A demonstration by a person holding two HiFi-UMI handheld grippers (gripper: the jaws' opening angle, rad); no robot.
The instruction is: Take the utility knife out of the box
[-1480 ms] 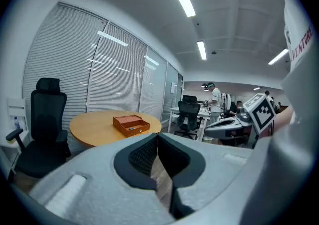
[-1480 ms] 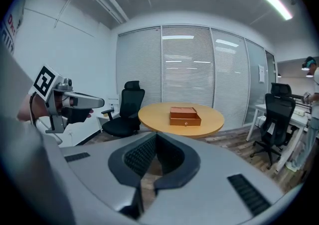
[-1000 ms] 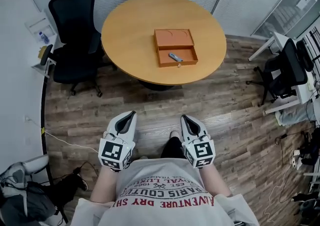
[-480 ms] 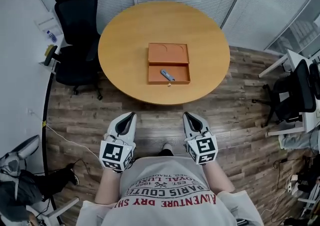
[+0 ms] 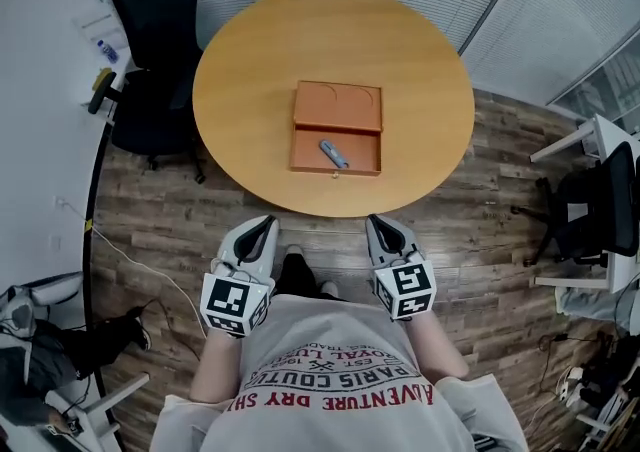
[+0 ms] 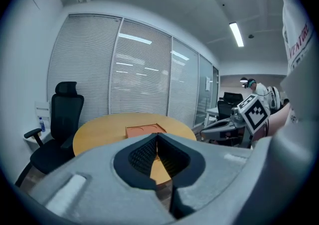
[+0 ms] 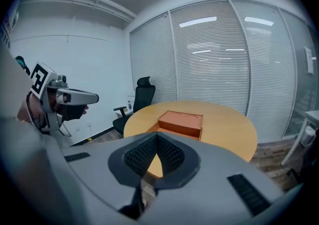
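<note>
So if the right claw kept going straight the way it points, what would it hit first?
Probably the near edge of the round light-wood table, just ahead of the shut right claw. The open orange box sits farther in. Depth is unclear, so it might skim the tabletop instead.

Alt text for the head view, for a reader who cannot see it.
An open orange box with a utility knife in its near half sits on a round wooden table. Below it in the picture, the person holds the left gripper and right gripper, both shut and empty.
</note>
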